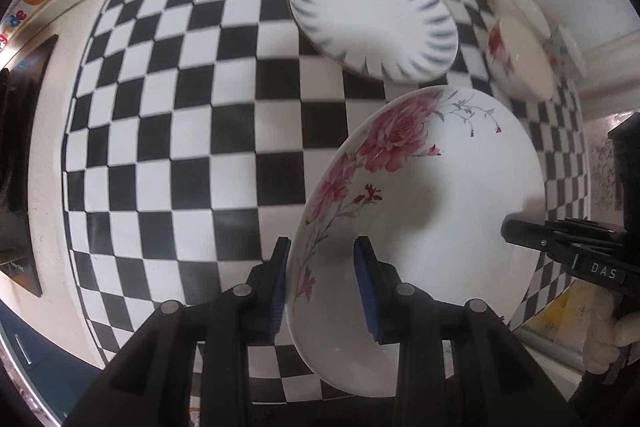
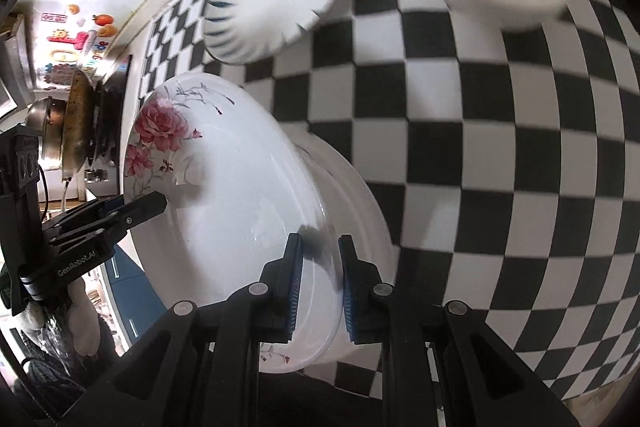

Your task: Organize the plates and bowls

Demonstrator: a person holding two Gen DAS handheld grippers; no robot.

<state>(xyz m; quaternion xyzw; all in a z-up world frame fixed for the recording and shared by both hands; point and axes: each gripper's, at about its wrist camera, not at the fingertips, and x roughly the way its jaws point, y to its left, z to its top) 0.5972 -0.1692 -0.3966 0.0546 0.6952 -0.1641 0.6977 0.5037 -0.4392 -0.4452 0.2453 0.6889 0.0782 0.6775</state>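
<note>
- The floral plate (image 1: 432, 195) is the thing on the go here. It's up off the checkered worktop (image 1: 168, 131), carried between both claws, near the worktop's front edge.
- Left claw (image 1: 322, 287) is pinched on the plate's rim on one side, blue pads either side of the edge, pointing pretty much straight down at it.
- Right claw (image 2: 318, 291) has the opposite rim, jaws narrow and clamped on it. In the right wrist view it looks like there could be a second white dish nested under the flowered one, but I can't tell for sure, it's blurry.
- So the step, I'd say: a two-handed carry of this plate toward wherever the plates get stacked. Mid-carry, not put down yet.
- Further back sits the blue-striped plate (image 1: 372, 19), toward the far edge by the wall, flat and on its own.
- Next to that, in the far right corner, the floral bowl (image 1: 520, 59) with what looks like another bowl (image 1: 520, 3) just behind it, and some small cup-like thing I can't make out.
- Next move, my guess: bring the plate over the striped one and lower it level so the rims seat. Both claws need to let go together, or it'll tip. Bowls would want their own stack.
</note>
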